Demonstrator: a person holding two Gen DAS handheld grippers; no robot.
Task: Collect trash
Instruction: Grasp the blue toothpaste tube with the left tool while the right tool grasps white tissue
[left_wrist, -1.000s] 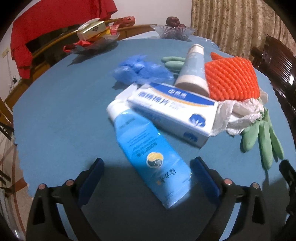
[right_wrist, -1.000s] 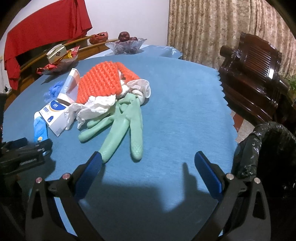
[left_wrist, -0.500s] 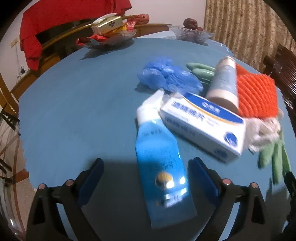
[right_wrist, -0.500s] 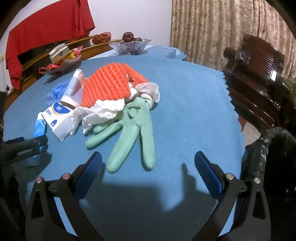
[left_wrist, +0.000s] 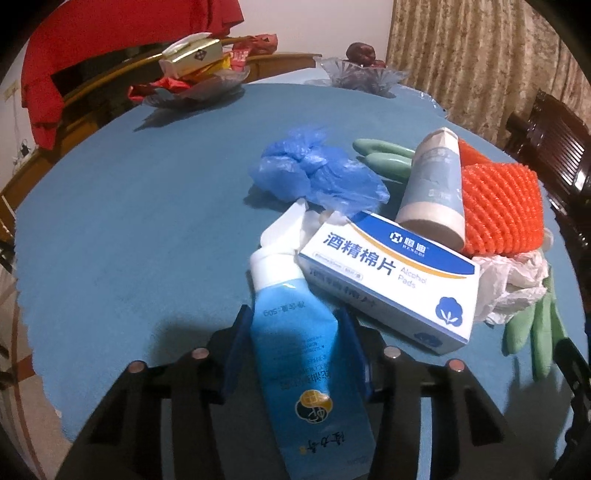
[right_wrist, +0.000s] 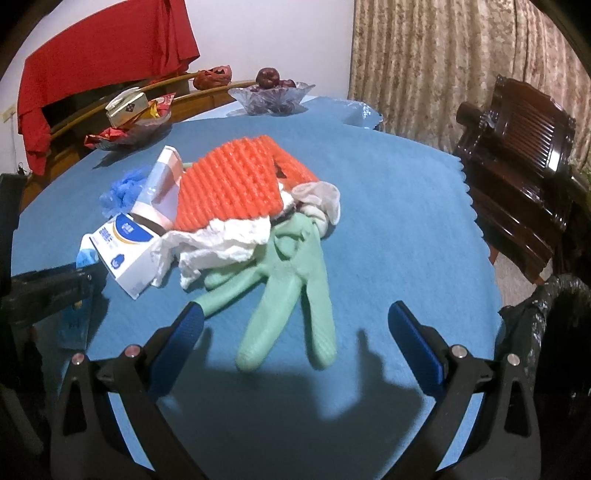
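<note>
My left gripper (left_wrist: 295, 332) is shut on a blue tube with a white cap (left_wrist: 295, 339) that lies on the blue table. Beside it are a white and blue alcohol pads box (left_wrist: 391, 280), a pale blue tube (left_wrist: 432, 188), a crumpled blue plastic cover (left_wrist: 314, 173), an orange foam net (left_wrist: 502, 206), white tissue (left_wrist: 509, 280) and a green rubber glove (left_wrist: 535, 332). My right gripper (right_wrist: 295, 328) is open, its jaws on either side of the green glove's fingers (right_wrist: 288, 295). The left gripper (right_wrist: 48, 291) shows at the left of the right wrist view.
A black trash bag (right_wrist: 554, 332) hangs at the table's right edge. A dark wooden chair (right_wrist: 517, 177) stands to the right. A glass fruit bowl (right_wrist: 269, 94) and a dish of snacks (right_wrist: 133, 122) sit at the far side of the table.
My left gripper moved forward over the blue tube and closed on it. My right gripper moved closer to the green glove and stayed open.
</note>
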